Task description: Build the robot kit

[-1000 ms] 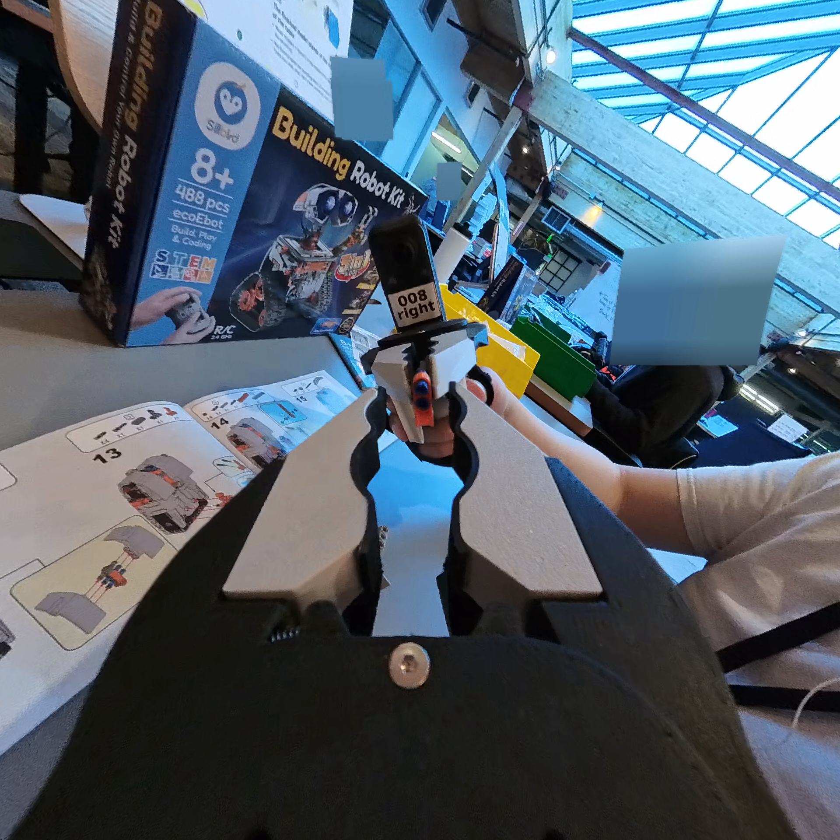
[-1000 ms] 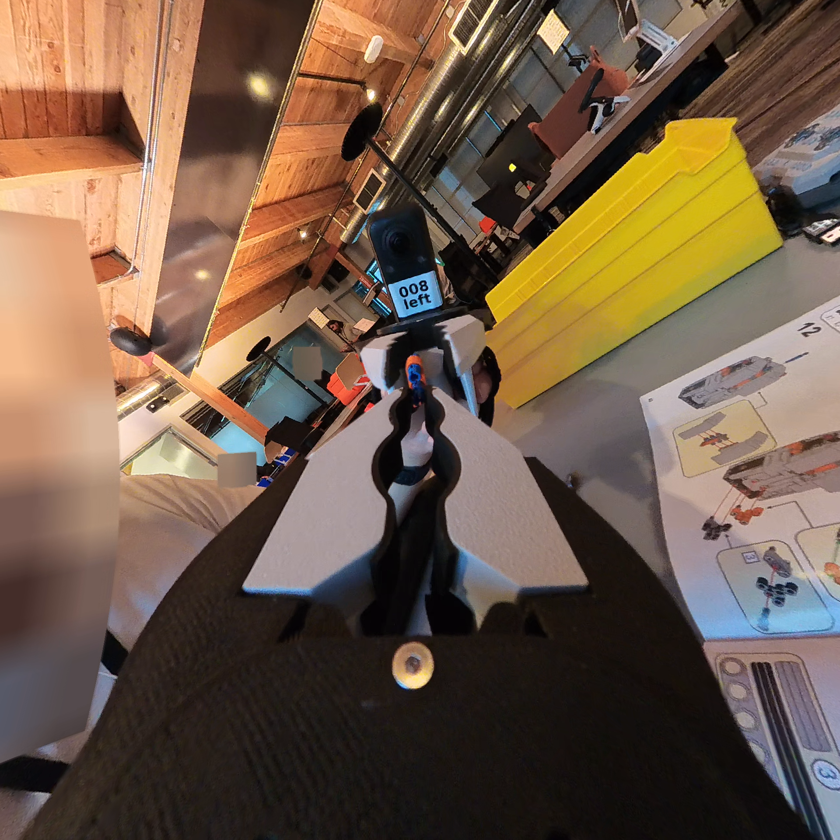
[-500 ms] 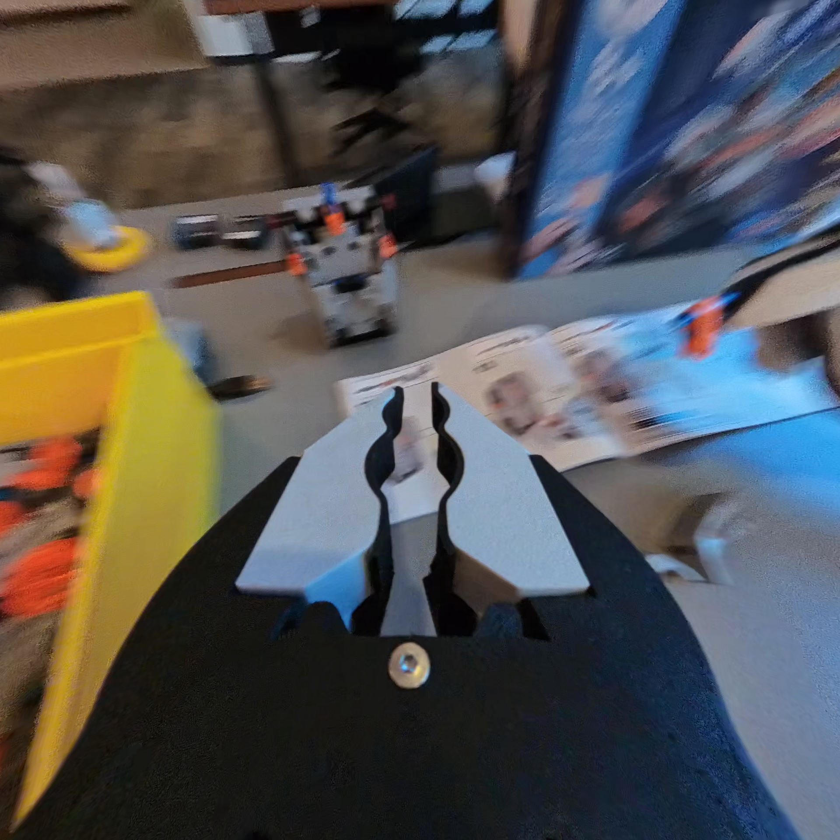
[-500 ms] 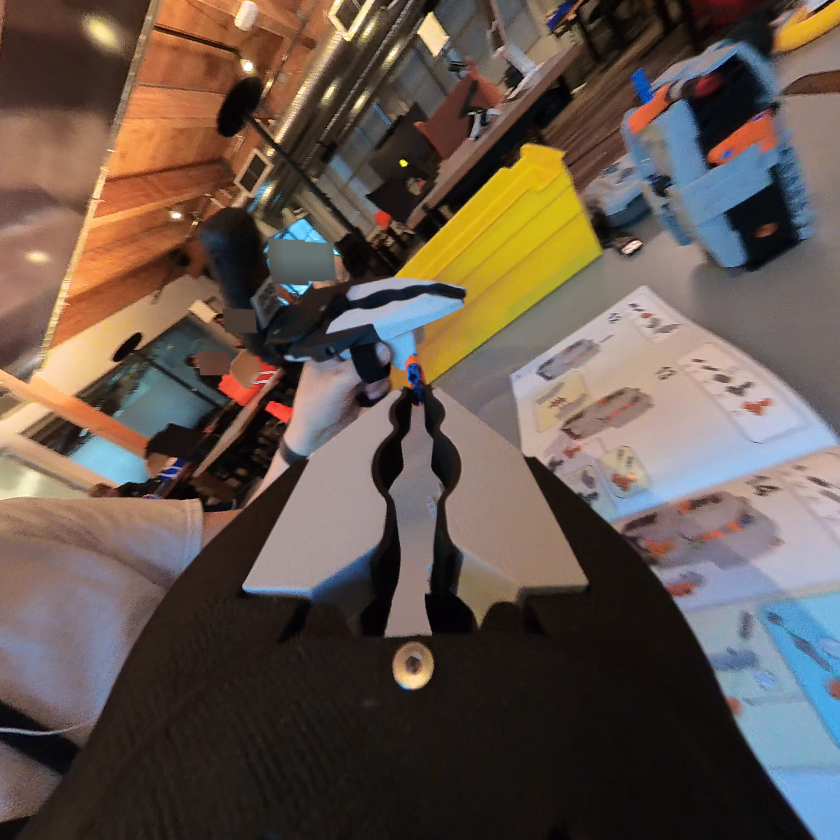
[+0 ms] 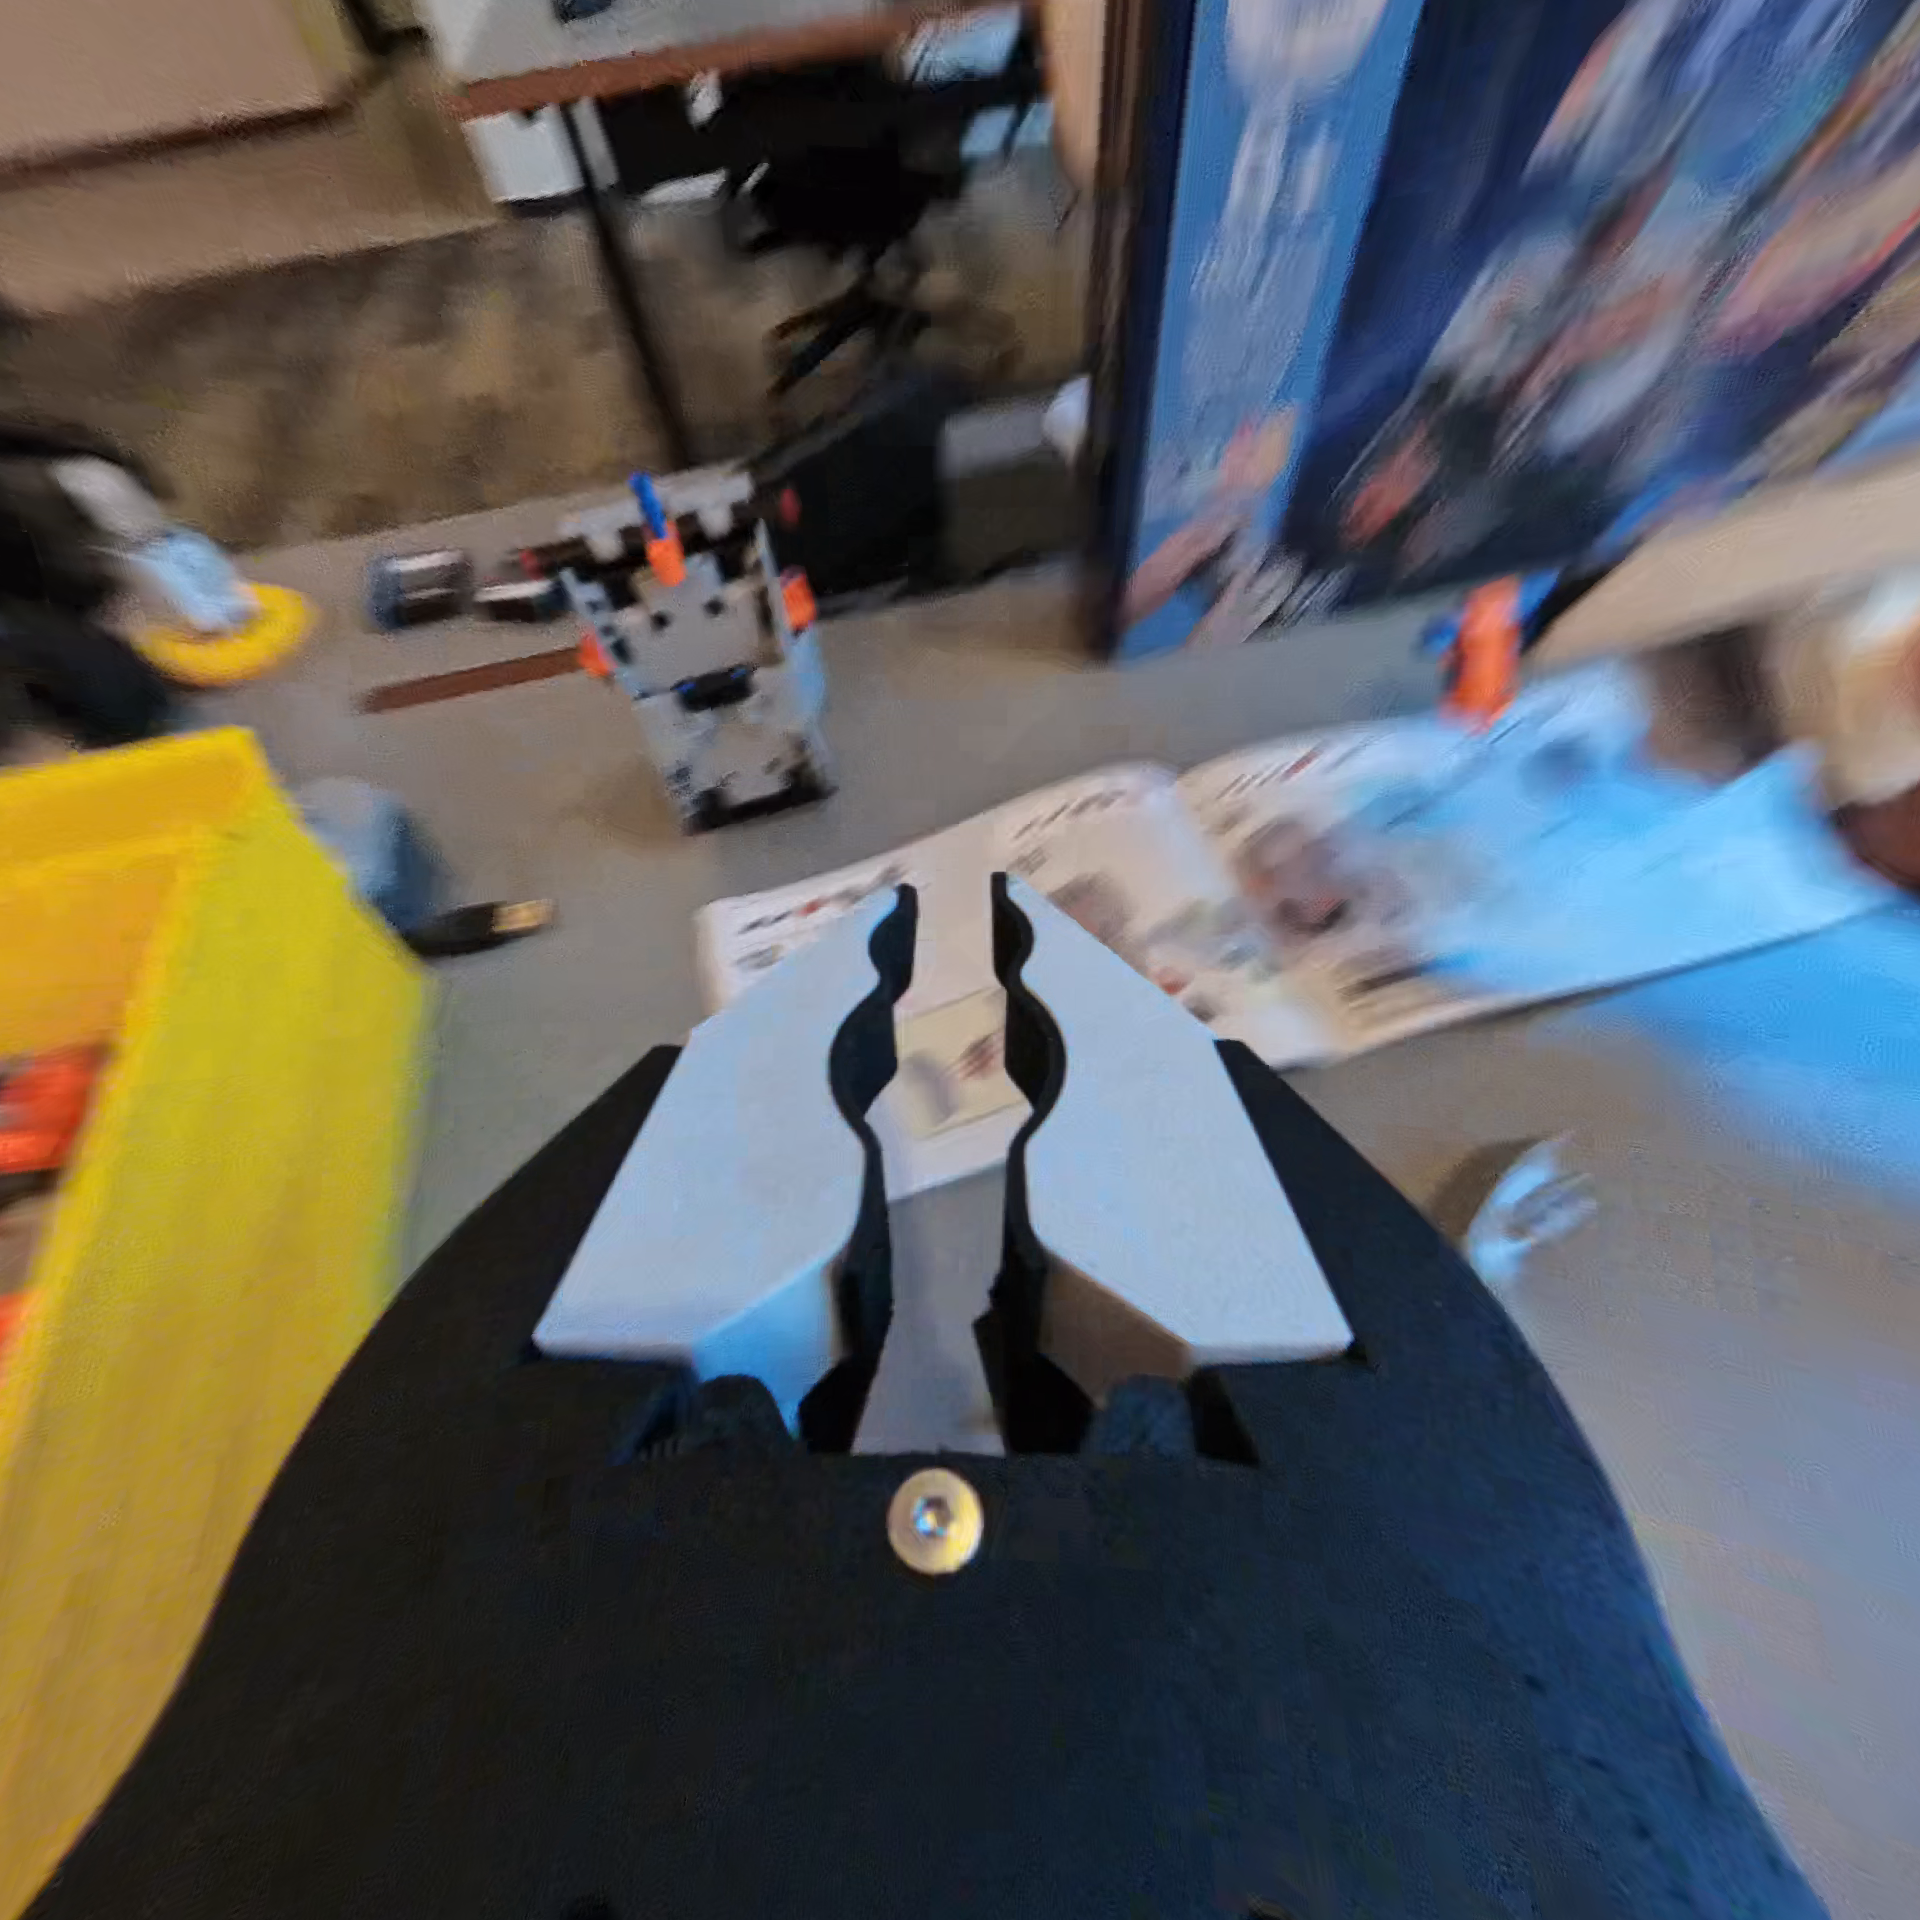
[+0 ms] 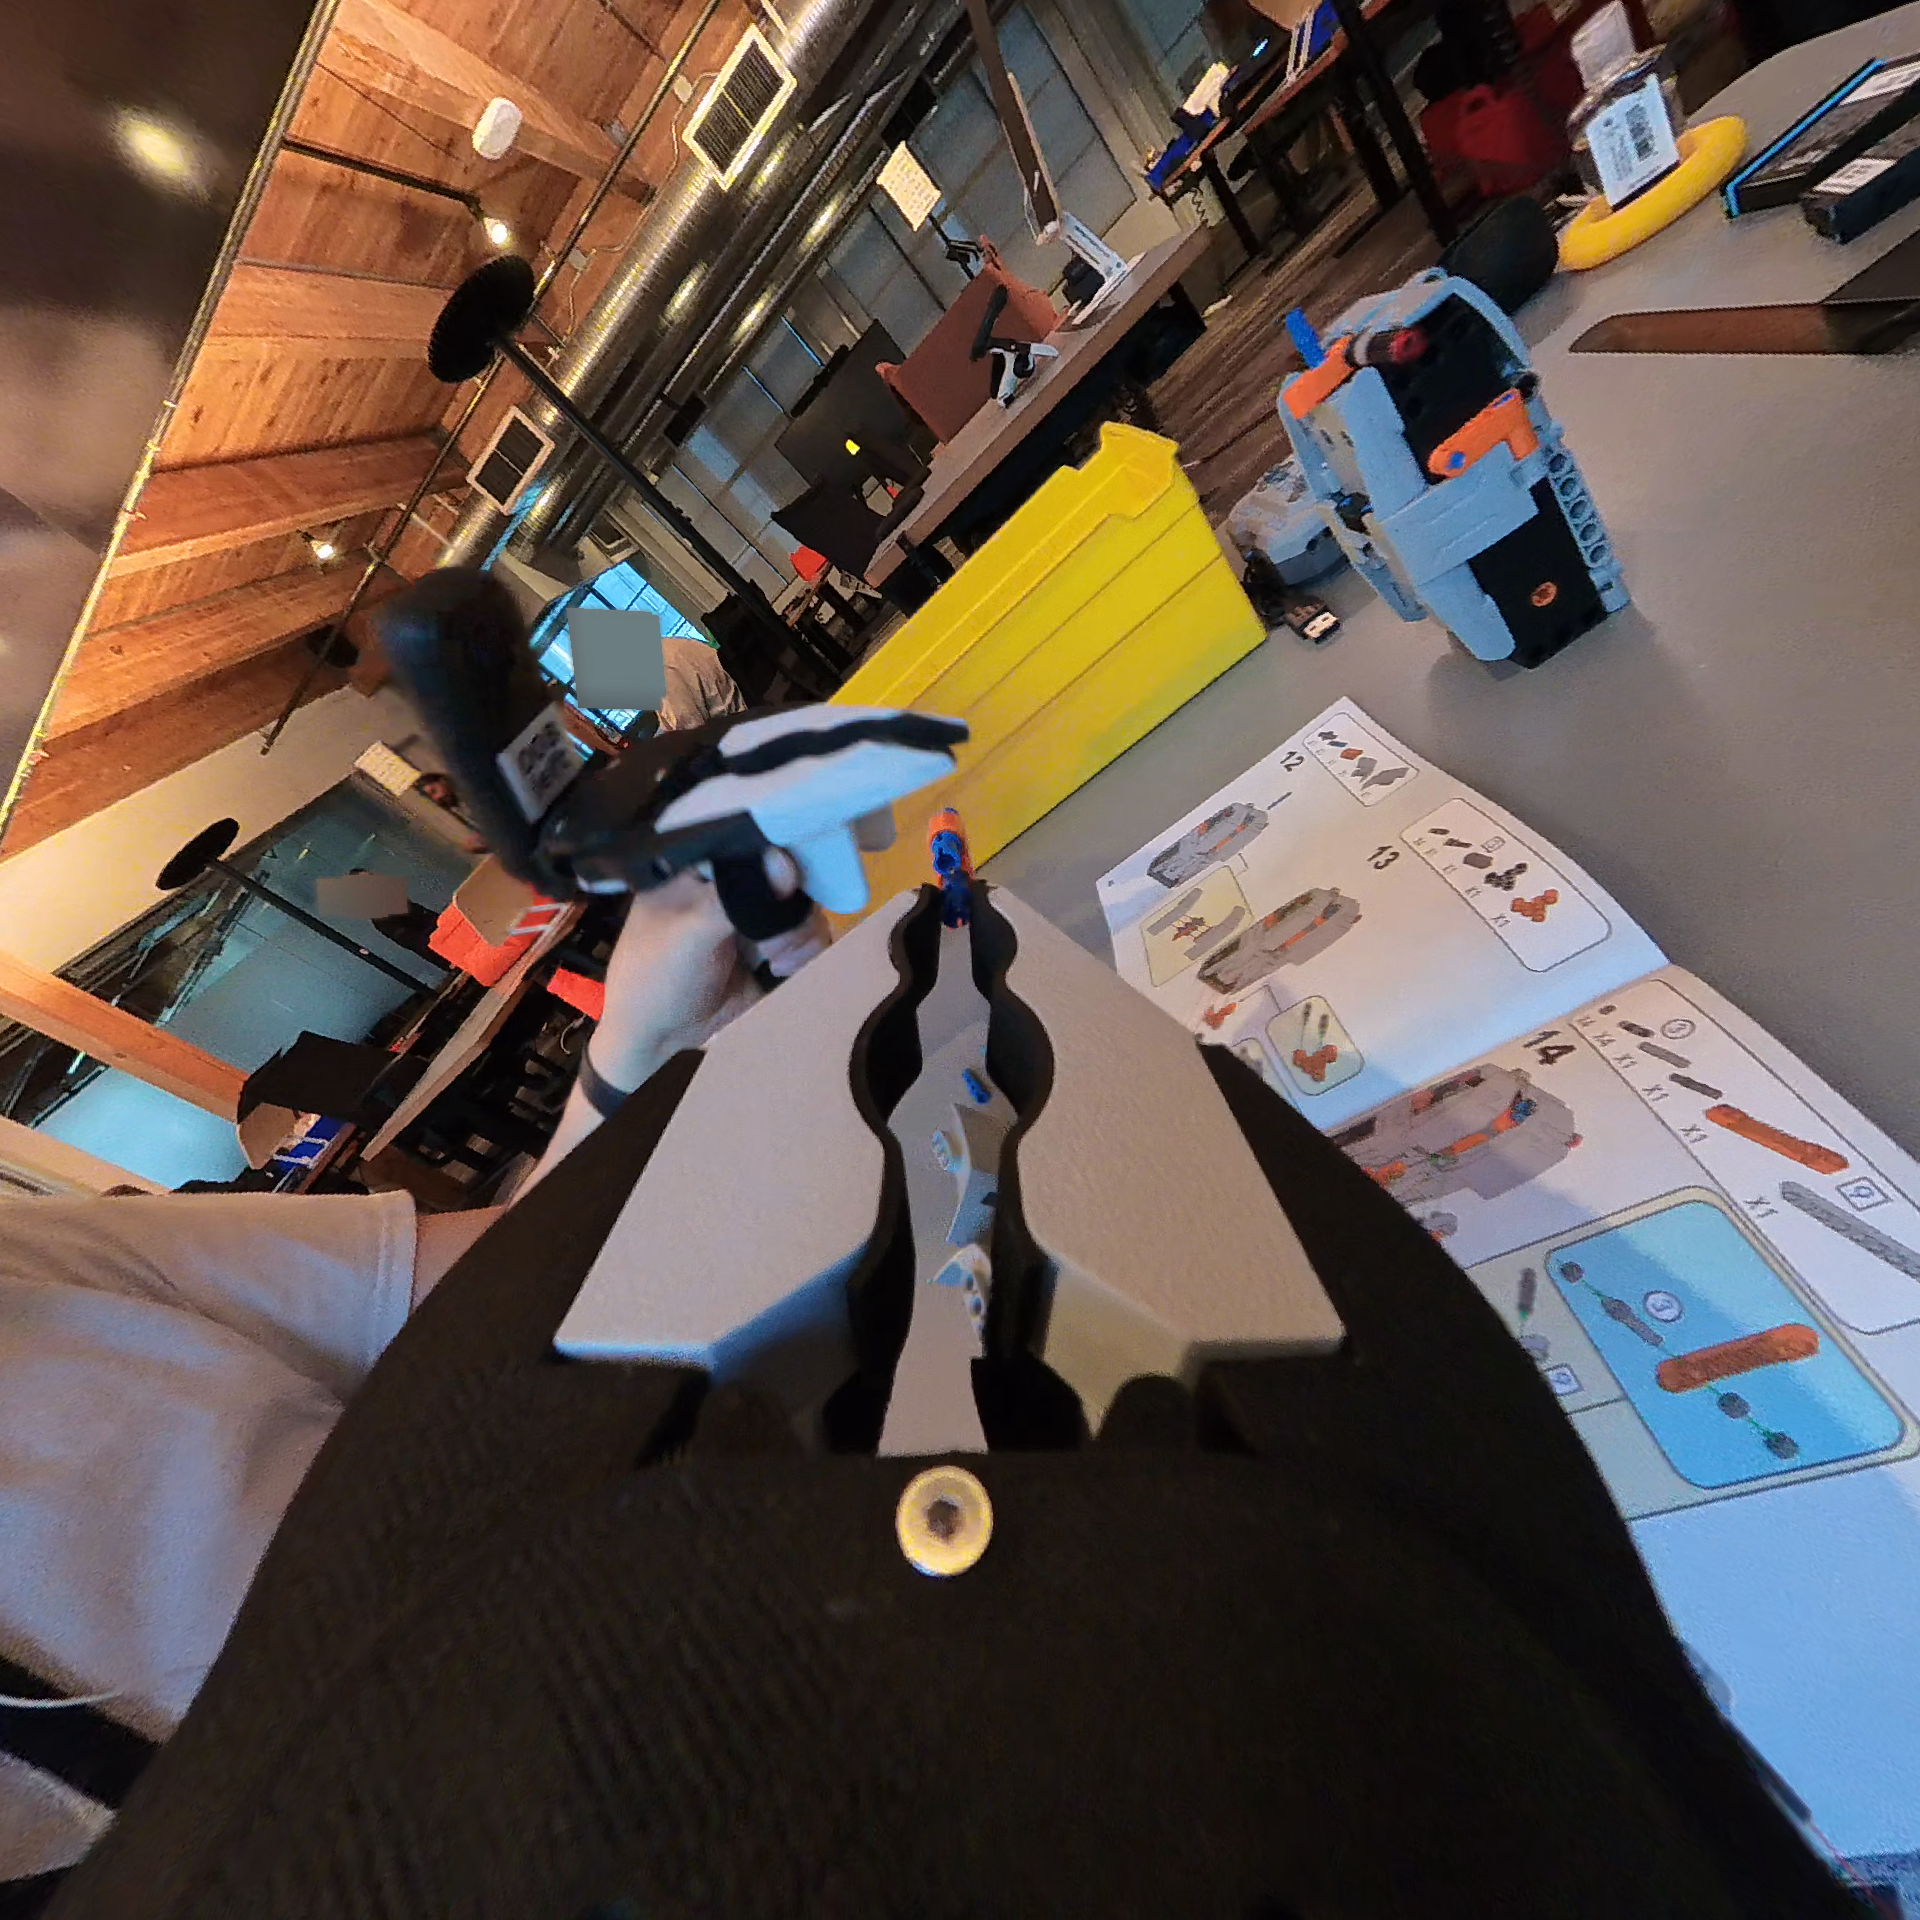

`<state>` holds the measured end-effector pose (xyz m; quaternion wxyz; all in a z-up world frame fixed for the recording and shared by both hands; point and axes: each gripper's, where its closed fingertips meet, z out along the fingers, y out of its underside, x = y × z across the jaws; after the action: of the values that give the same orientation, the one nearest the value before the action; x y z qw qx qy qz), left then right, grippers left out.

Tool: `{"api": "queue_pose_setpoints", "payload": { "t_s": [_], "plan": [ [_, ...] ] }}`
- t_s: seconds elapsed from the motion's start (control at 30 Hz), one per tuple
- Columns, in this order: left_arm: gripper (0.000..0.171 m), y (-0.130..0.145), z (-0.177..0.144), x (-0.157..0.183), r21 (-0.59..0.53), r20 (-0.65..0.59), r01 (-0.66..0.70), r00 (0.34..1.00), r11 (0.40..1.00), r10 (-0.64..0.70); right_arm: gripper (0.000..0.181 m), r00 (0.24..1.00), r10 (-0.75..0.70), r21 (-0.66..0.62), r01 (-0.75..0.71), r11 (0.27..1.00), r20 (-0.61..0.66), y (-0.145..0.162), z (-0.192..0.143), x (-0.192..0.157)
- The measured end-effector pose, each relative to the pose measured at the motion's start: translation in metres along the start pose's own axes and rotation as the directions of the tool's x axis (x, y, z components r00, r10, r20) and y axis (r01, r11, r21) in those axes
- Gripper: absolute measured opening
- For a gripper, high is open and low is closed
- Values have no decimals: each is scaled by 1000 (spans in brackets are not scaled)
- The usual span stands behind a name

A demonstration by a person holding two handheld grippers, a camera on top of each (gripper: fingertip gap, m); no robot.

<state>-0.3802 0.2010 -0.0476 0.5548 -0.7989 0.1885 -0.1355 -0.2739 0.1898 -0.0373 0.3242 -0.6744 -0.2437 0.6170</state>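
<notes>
My right gripper [image 6: 957,902] is shut on a small orange and blue pin piece [image 6: 949,854] at its tips, held above an open instruction booklet [image 6: 1455,966]. My left gripper [image 5: 951,894] is empty, its jaws a narrow gap apart, and hangs over the booklet's [image 5: 1195,894] left page. It also shows in the right wrist view [image 6: 821,779], just left of the pin piece and not touching it. A grey, black and orange brick-built robot body [image 6: 1455,478] stands on the table behind the booklet and shows blurred in the left wrist view [image 5: 707,675].
A yellow bin [image 6: 1049,634] stands left of the robot body [image 5: 166,1039]. A blue kit box [image 5: 1455,312] stands at the back right. Loose grey pieces [image 6: 966,1174] lie on the table under my right gripper. A yellow ring [image 6: 1652,187] and black boxes [image 6: 1829,166] sit farther off. The grippers' ends are close to 12 cm from one another.
My left gripper swung away from the right gripper down towards the table and its jaws narrowed. My right gripper tilted towards the table, still shut on the pin piece.
</notes>
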Motion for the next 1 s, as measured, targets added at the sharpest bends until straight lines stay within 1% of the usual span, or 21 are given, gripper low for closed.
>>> {"api": "queue_pose_setpoints", "payload": {
  "t_s": [0.03,0.07,0.1,0.13,0.17,0.2,0.23,0.33,0.47,0.6,0.7,0.77,0.87,1.0],
  "plan": [
    [17,-12,-6,4,73,-107,123,988,990,-115,4,1000,-3,-2,3,1000,4,0,-1,-3],
    [18,-21,-12,7,118,-217,241,953,963,-212,4,1000,-4,-3,4,1000,12,0,-1,-6],
    [19,-28,-17,8,132,-315,350,902,927,-296,4,1000,2,-2,-2,1000,27,0,-1,-10],
    [25,-34,-23,8,130,-399,437,845,890,-356,4,999,14,4,-15,1000,47,-1,-1,-15],
    [27,-40,-28,8,128,-467,496,794,859,-389,4,997,31,14,-32,999,72,-3,0,-19],
    [26,-44,-32,6,129,-507,531,761,837,-405,4,993,51,22,-53,998,105,-3,1,-24],
    [26,-45,-33,3,131,-514,545,751,828,-414,4,987,76,21,-79,997,143,-3,3,-29],
    [26,-45,-33,6,131,-504,524,766,842,-398,4,959,155,-7,-158,987,237,3,11,-37],
    [22,-49,-38,16,155,-487,487,795,859,-363,4,920,246,-7,-256,967,307,7,17,-38],
    [18,-45,-38,-1,195,-367,450,857,871,-361,4,914,272,-35,-274,961,302,15,25,-36],
    [15,-39,-38,-18,207,-292,472,866,857,-407,4,926,264,-52,-260,964,271,19,30,-35],
    [14,-37,-38,-21,203,-292,498,852,843,-434,4,940,251,-65,-243,968,232,23,33,-31],
    [14,-34,-37,-20,180,-303,514,840,838,-450,4,955,233,-91,-220,971,184,30,37,-25],
    [14,-32,-36,-18,168,-293,501,848,849,-442,4,950,259,-93,-246,965,175,34,40,-21]
  ]
}}
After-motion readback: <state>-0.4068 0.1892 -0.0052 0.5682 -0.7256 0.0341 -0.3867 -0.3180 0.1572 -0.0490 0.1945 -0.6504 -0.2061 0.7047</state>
